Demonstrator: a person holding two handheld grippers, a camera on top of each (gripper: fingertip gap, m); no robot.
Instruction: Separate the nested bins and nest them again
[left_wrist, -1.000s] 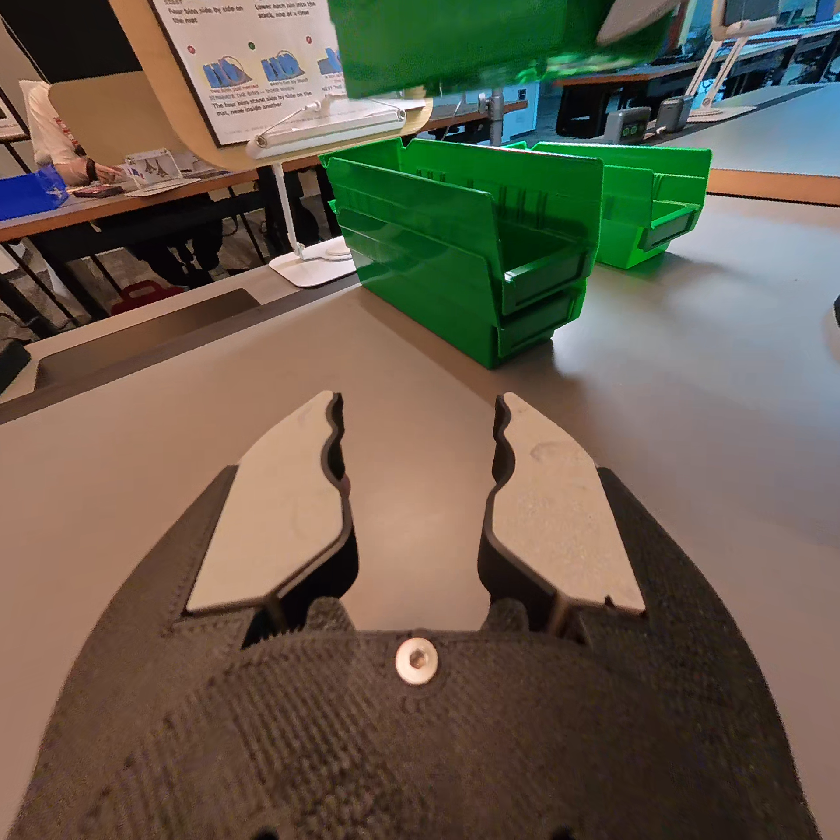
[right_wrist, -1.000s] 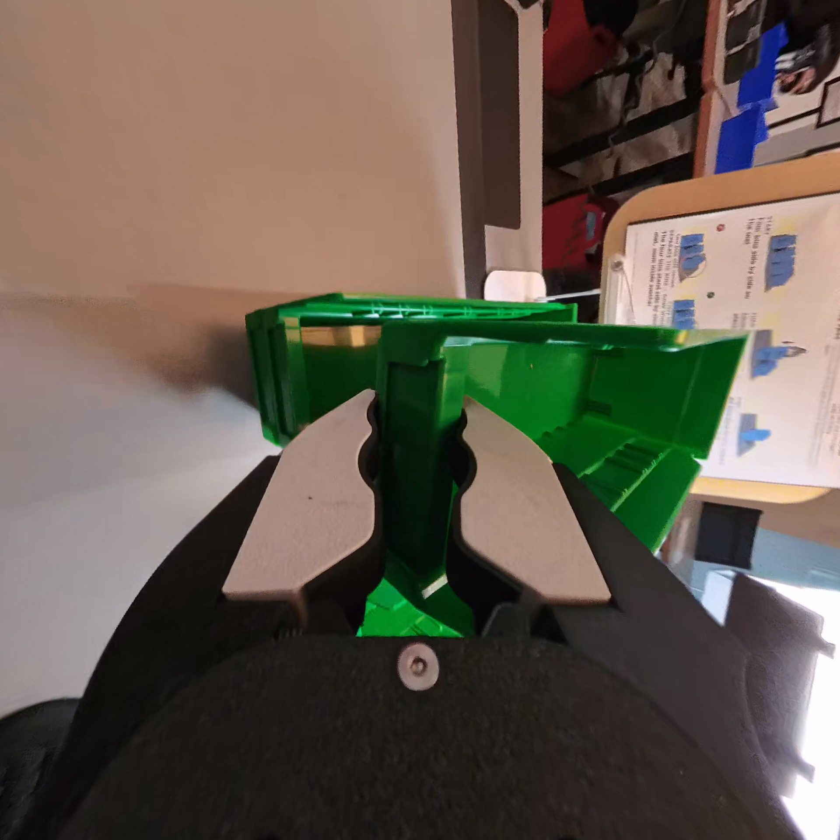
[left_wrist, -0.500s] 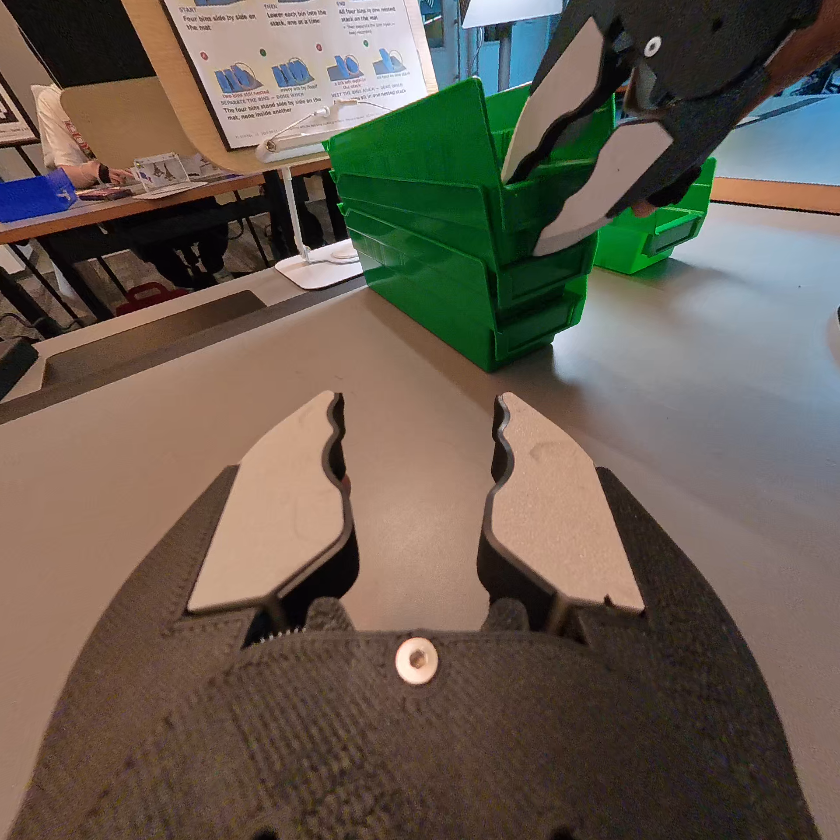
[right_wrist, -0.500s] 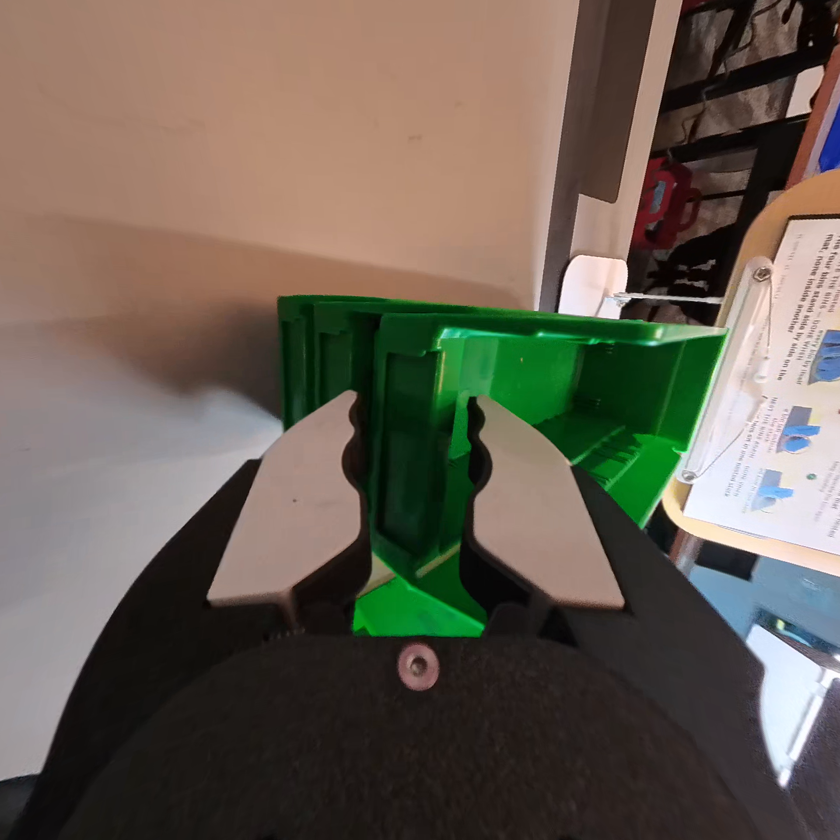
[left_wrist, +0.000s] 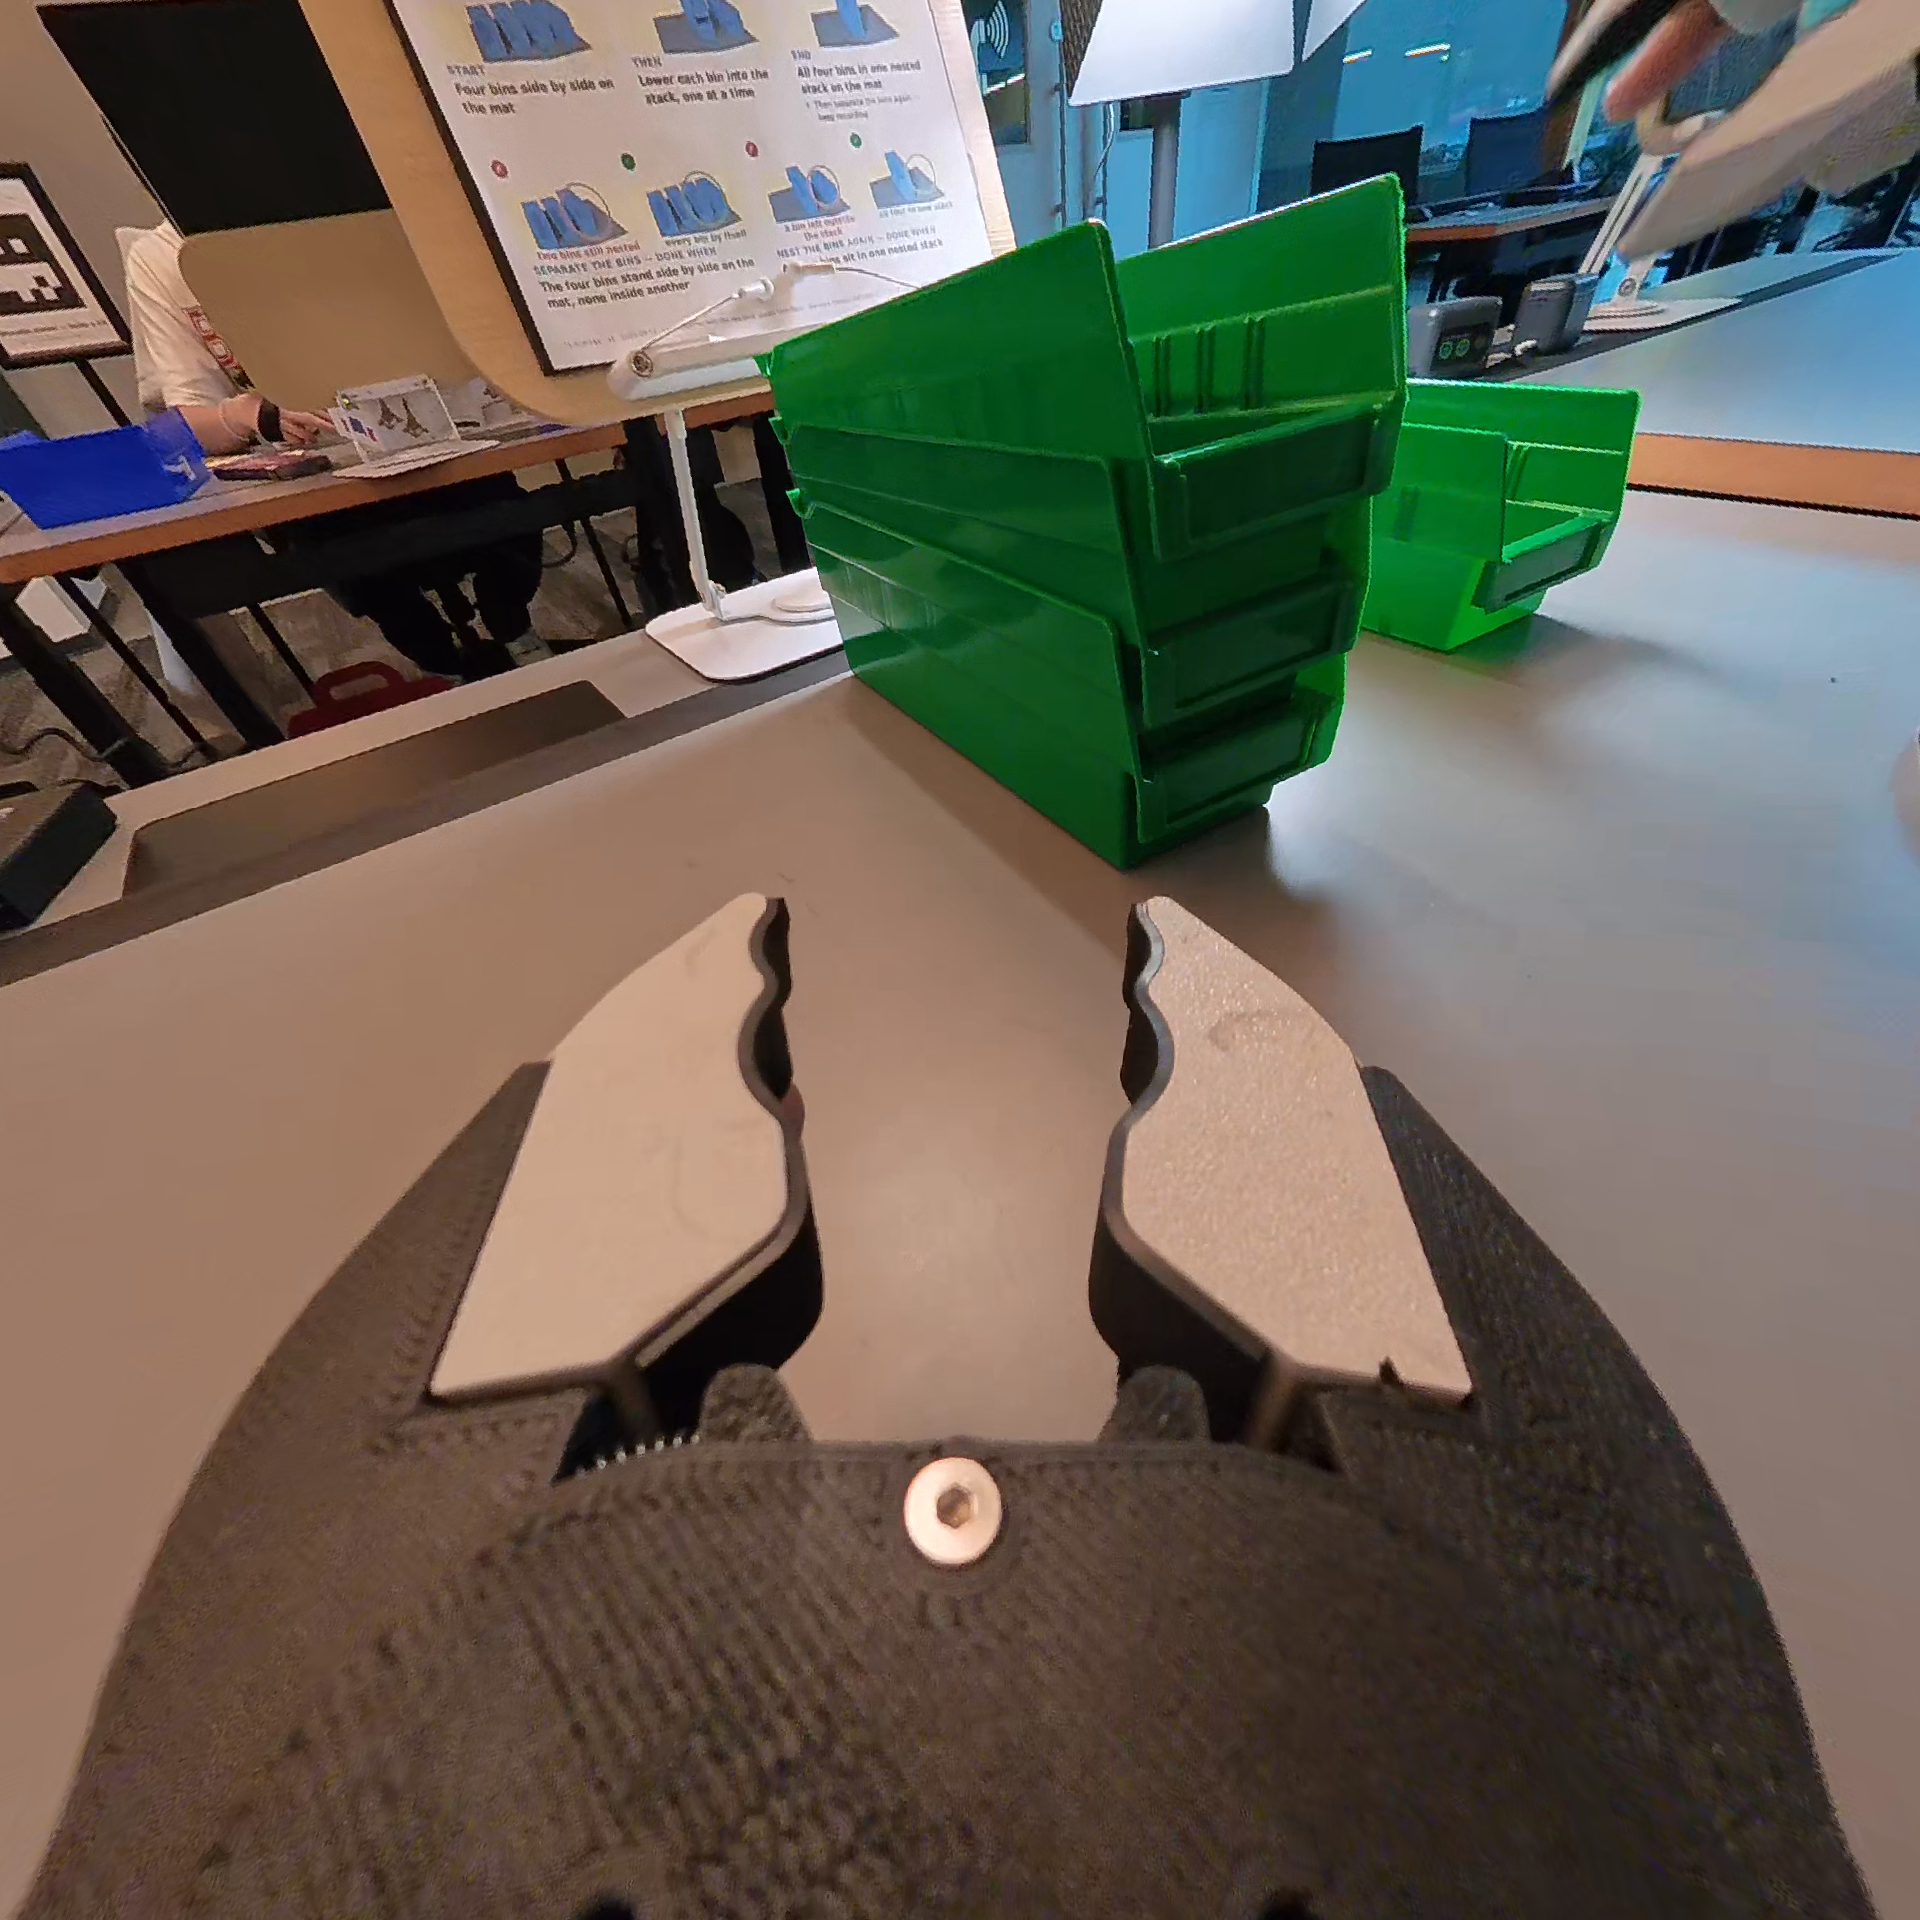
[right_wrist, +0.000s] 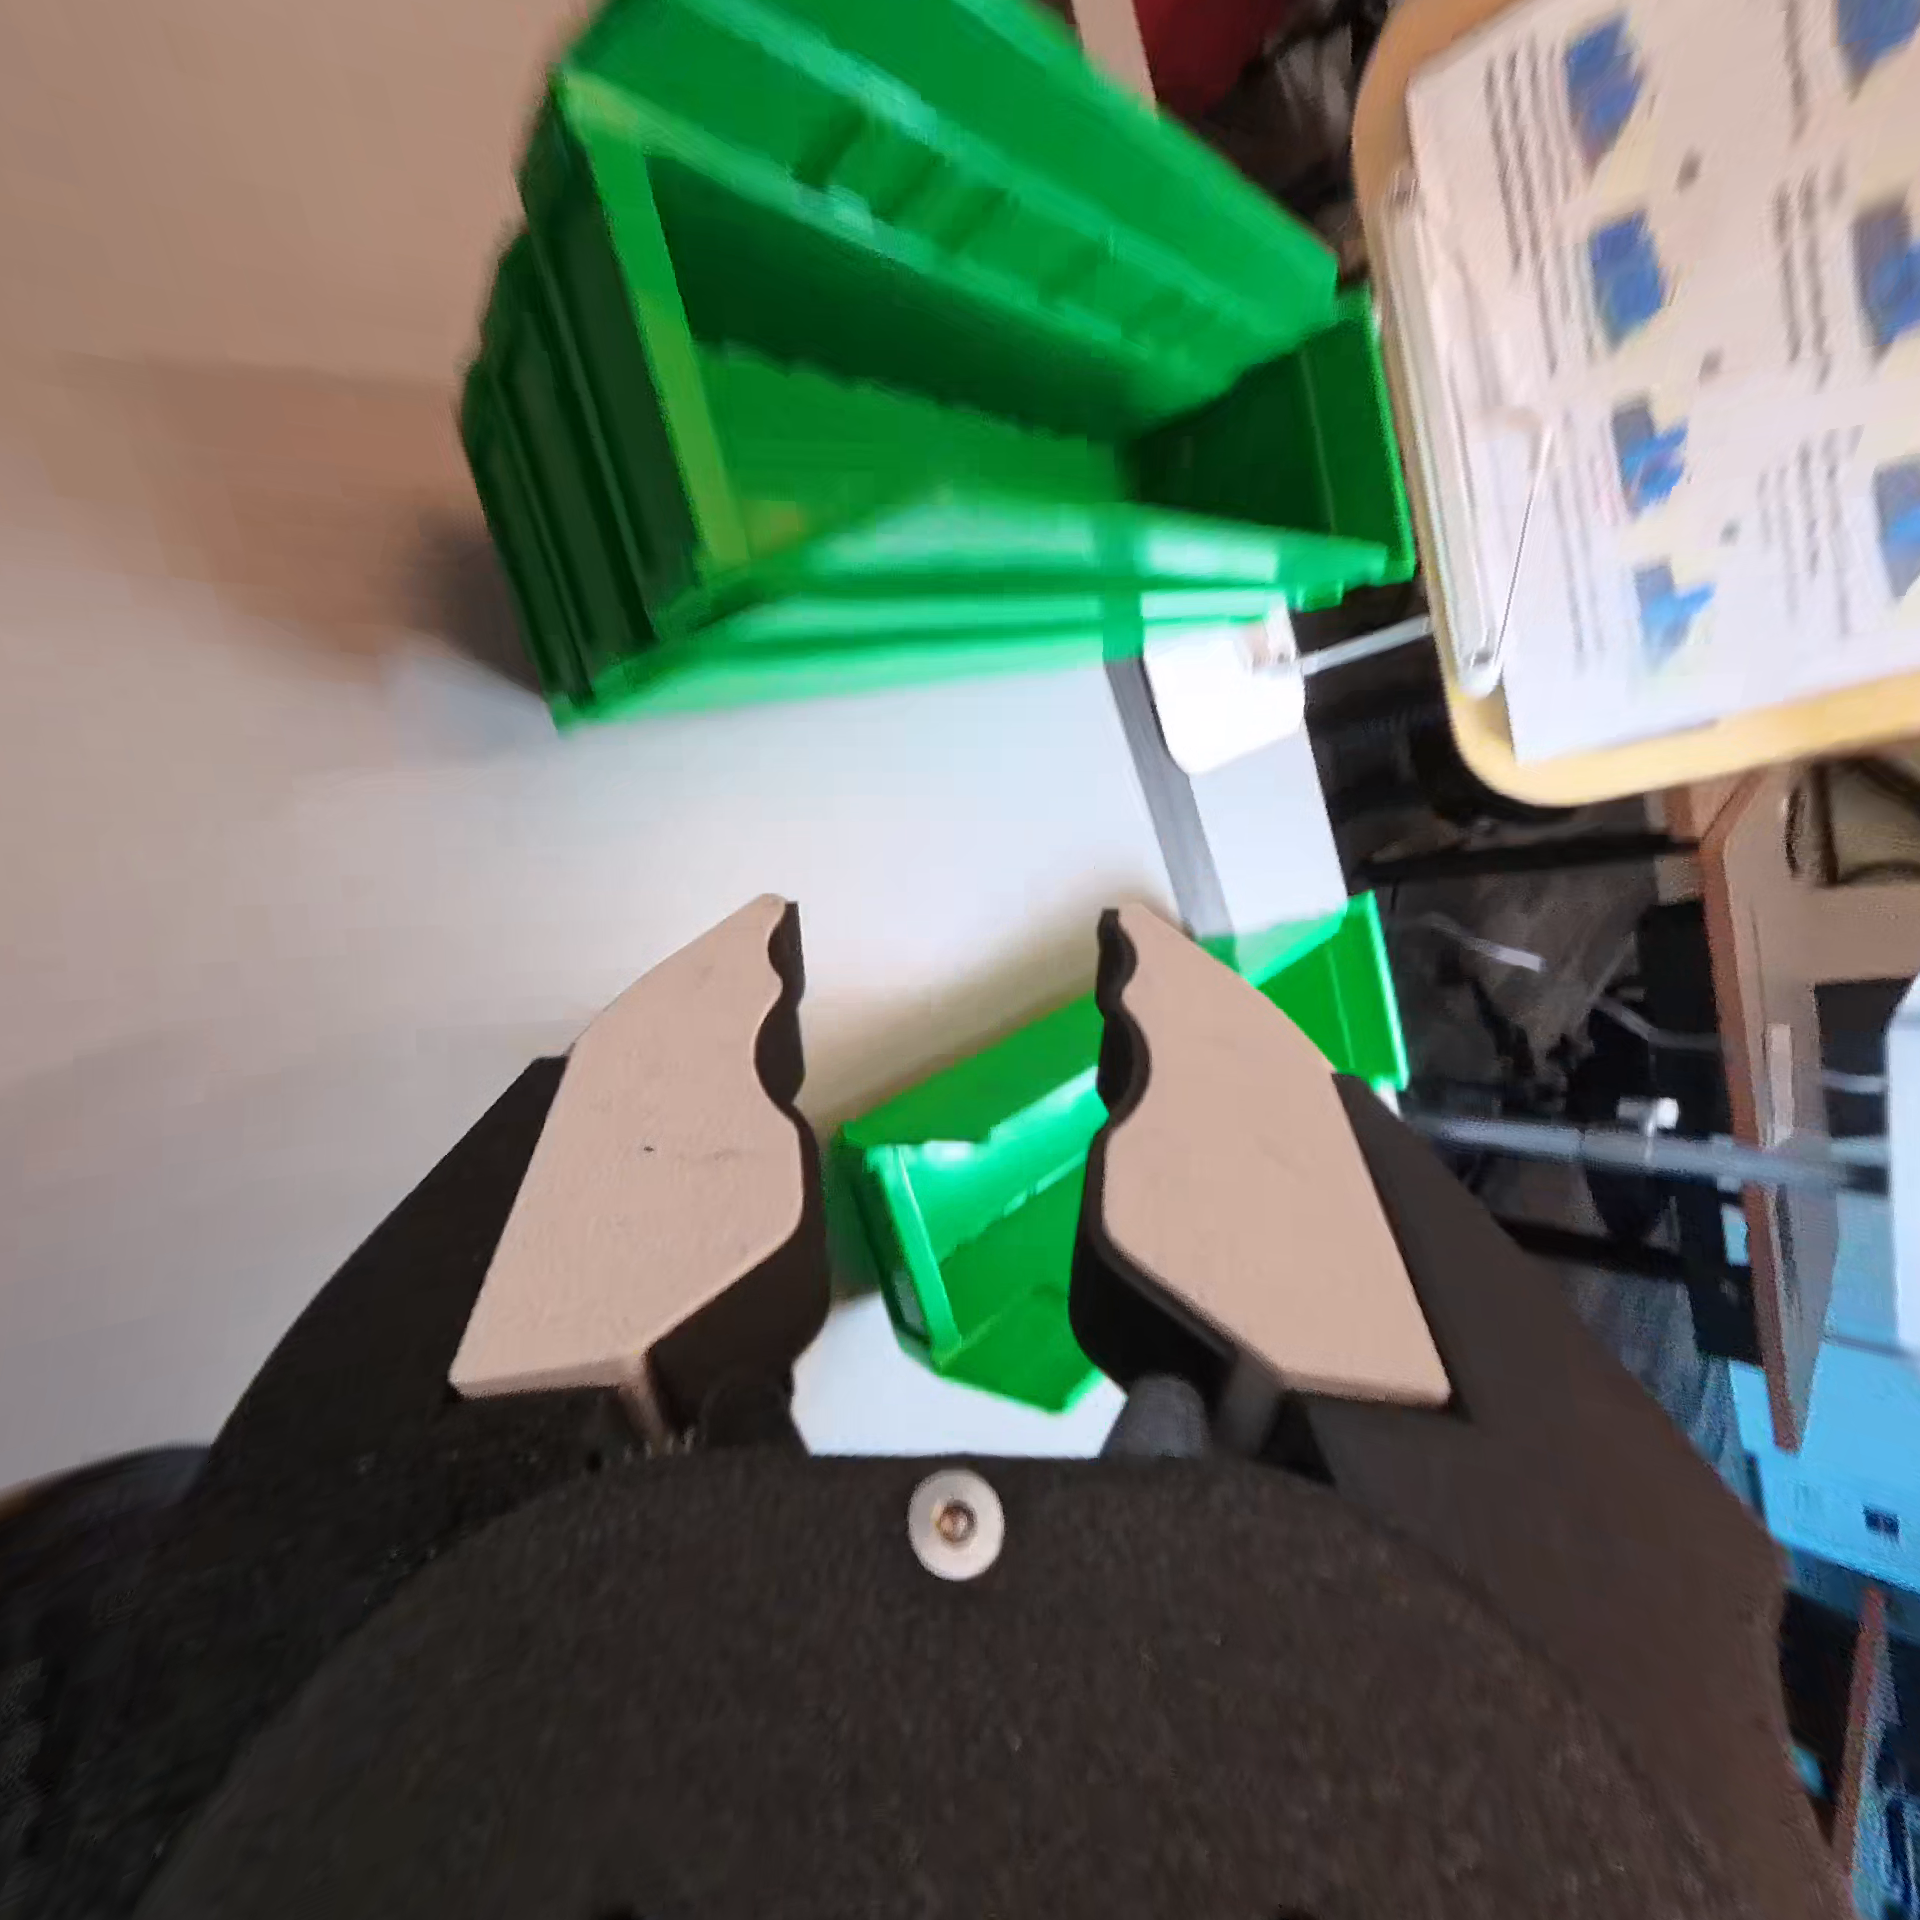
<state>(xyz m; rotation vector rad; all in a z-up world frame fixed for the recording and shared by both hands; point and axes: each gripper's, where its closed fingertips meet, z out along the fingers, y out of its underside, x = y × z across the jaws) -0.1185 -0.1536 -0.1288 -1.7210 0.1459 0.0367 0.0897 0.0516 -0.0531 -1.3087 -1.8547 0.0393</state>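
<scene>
We are holding the left gripper (left_wrist: 954, 914) low over the grey desk (left_wrist: 1558, 987), its fingers (left_wrist: 665, 1143) spread with only bare desk between them. Ahead of it, a stack of green bins (left_wrist: 1049, 582) is sitting on the desk, three nested one inside another, the top one riding high and tilted. A fourth green bin (left_wrist: 1496, 509) is standing alone on the desk just behind and to the right of the stack, apart from it. Our right gripper (right_wrist: 948, 920) is hanging above the desk and looking down, its fingers (right_wrist: 1247, 1164) parted and gripping nothing; the lone bin (right_wrist: 977, 1216) is showing in the gap between them, lying below, and the stack (right_wrist: 831, 416) is appearing farther off, blurred. In the left wrist view, that right gripper (left_wrist: 1766, 114) is appearing as a blur at the upper right corner. Beyond the desk's far edge, an instruction sheet (left_wrist: 686, 166) is standing clipped on a white stand (left_wrist: 727, 613), and a person (left_wrist: 187, 332) is sitting at another desk beside a blue bin (left_wrist: 94, 478).
</scene>
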